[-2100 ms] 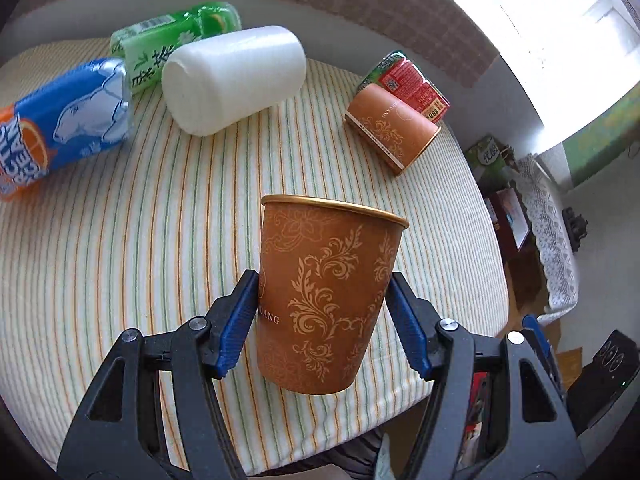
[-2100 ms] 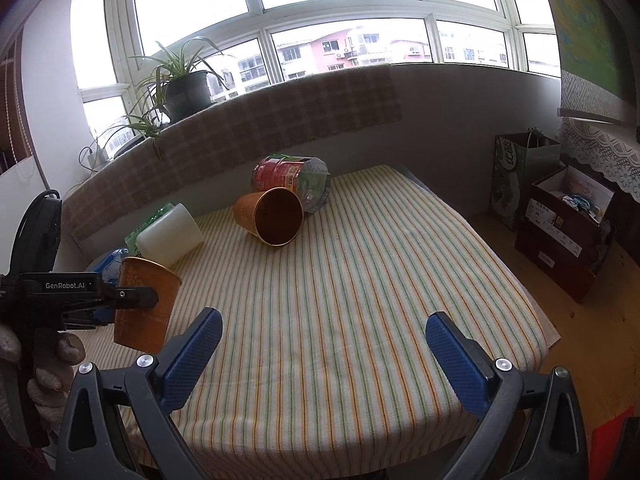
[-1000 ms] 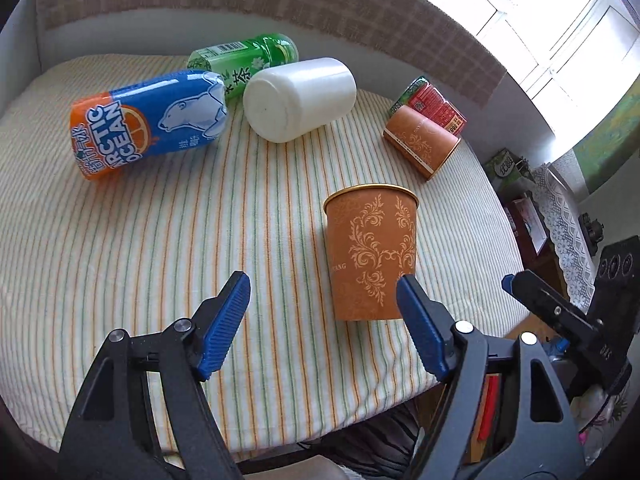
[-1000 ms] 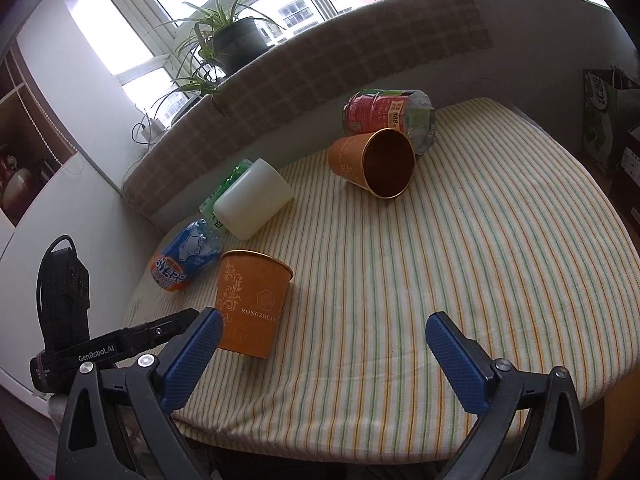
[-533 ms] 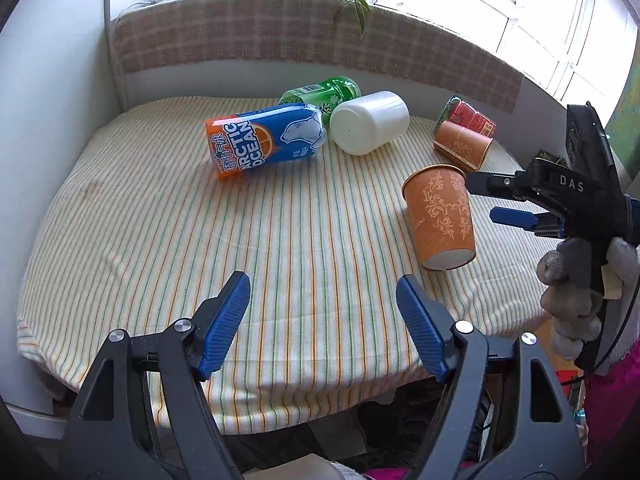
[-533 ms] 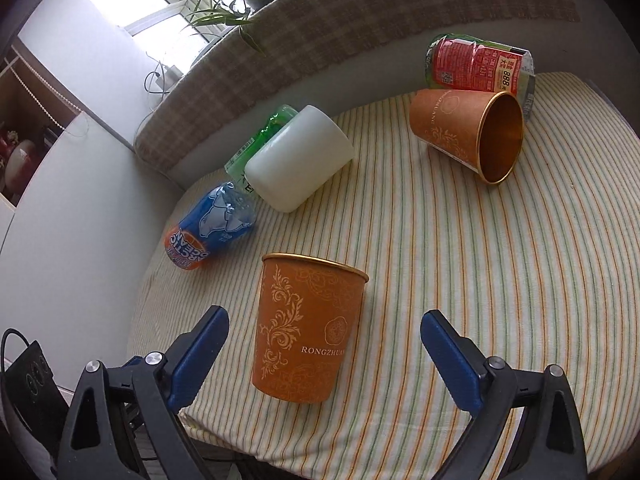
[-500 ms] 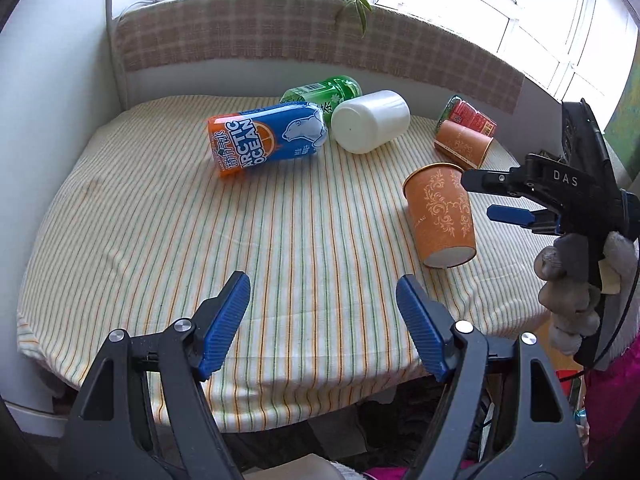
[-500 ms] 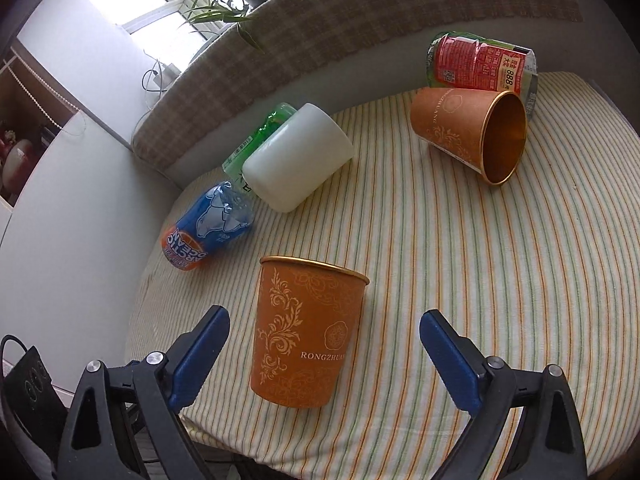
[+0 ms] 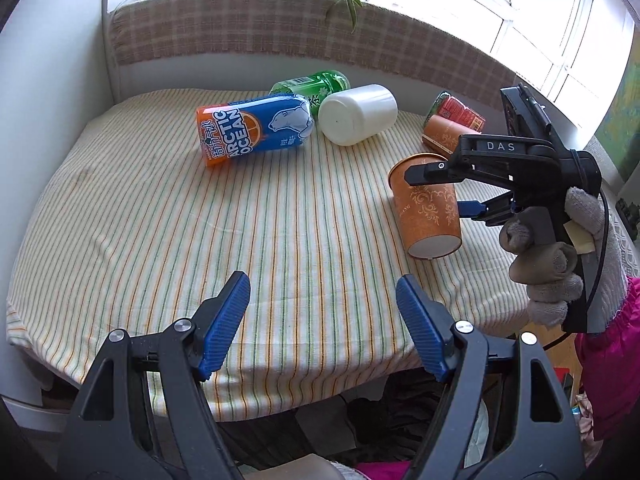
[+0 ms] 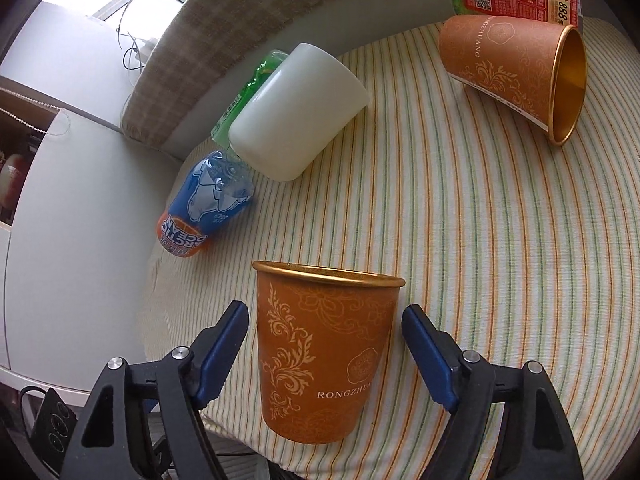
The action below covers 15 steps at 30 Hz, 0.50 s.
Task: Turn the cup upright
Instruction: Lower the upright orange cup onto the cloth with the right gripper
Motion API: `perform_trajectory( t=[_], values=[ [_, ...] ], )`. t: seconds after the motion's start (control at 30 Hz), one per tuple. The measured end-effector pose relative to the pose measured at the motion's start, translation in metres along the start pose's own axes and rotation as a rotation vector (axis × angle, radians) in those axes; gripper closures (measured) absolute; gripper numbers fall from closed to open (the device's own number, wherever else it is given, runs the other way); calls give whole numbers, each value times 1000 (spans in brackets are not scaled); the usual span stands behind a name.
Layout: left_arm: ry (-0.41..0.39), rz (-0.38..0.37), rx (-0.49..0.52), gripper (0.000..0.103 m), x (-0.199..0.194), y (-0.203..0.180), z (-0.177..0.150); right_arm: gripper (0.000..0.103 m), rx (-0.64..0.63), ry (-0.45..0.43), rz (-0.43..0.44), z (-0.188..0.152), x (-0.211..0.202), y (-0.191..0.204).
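My right gripper (image 10: 324, 350) brackets the upright orange paper cup (image 10: 326, 354) with jaws spread, pads beside its walls but apart from them. The cup stands near the table's (image 9: 160, 216) front right edge. My left gripper (image 9: 322, 320) hangs spread and empty off the front edge. A careless nudge could tip the light cup over that edge. A second orange cup (image 10: 516, 68) lies sideways at the far right.
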State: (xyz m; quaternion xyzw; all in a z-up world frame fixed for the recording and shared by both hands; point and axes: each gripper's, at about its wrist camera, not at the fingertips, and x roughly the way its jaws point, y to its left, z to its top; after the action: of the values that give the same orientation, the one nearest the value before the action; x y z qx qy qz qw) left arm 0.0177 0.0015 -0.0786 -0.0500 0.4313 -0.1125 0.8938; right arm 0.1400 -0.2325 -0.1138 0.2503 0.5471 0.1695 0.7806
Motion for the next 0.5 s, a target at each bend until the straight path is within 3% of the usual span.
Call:
perform_trajectory(
  t=[0.17, 0.5],
  values=[
    [-3, 4, 16, 25, 1, -3, 1, 32, 9, 7, 4, 3, 1, -1],
    [0, 3, 16, 25, 2, -3, 1, 34, -34, -20, -13, 0, -6, 4]
  ],
)
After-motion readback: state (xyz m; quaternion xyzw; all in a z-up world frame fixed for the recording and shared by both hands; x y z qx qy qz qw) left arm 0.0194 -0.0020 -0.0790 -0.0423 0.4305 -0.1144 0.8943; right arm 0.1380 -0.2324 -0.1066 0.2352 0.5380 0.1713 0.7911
